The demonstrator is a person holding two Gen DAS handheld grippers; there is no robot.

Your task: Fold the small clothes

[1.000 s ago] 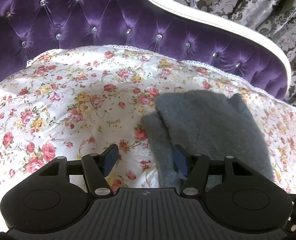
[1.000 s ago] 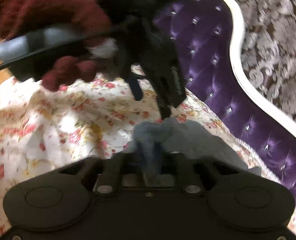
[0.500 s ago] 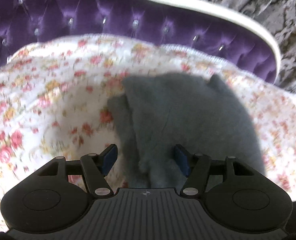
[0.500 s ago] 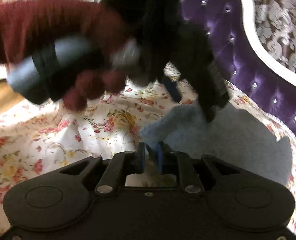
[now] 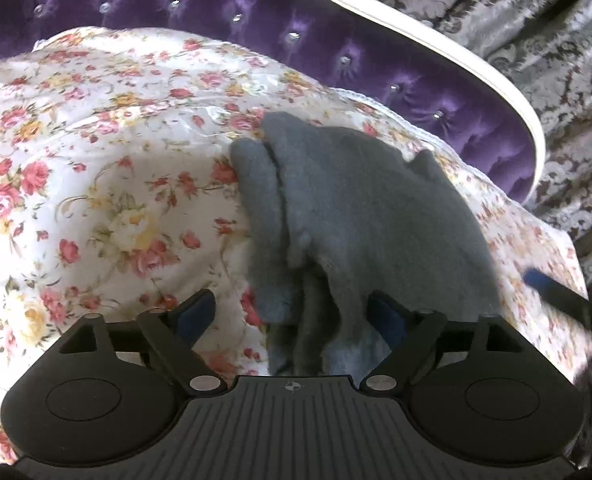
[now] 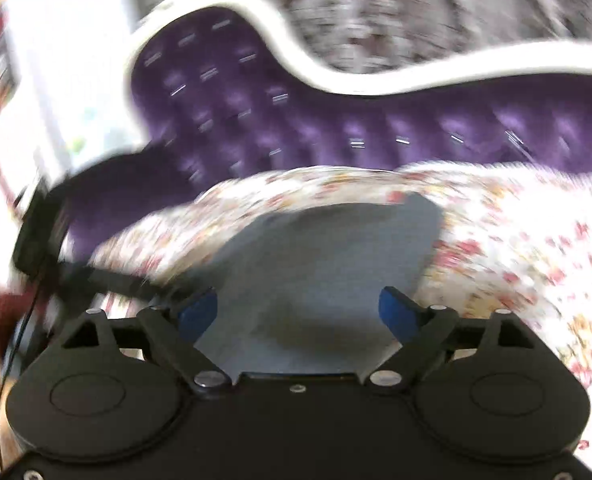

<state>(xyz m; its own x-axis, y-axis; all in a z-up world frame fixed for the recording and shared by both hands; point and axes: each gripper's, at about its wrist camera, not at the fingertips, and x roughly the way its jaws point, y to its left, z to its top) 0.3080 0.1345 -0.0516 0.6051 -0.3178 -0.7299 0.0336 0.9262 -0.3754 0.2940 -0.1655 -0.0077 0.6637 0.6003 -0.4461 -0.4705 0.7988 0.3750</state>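
A small grey fleece garment point(image 5: 360, 208) lies folded on the flowered sheet point(image 5: 115, 160). My left gripper point(image 5: 296, 312) is open, and the garment's near edge bunches up between its jaws. In the right wrist view, which is blurred, the same garment point(image 6: 328, 256) lies flat just beyond my right gripper point(image 6: 298, 312), which is open and empty. The left gripper and the gloved hand show as a dark blur at the left point(image 6: 43, 232). A blue pad of the right gripper shows at the right edge of the left wrist view point(image 5: 536, 278).
A purple tufted headboard point(image 5: 296, 40) with a white rim point(image 5: 476, 68) curves behind the bed. Patterned grey curtains point(image 5: 536, 20) hang beyond it. The flowered sheet spreads wide to the left of the garment.
My right gripper has opened, let go of the grey garment and swung round fast. My left gripper has moved in over the garment's near edge.
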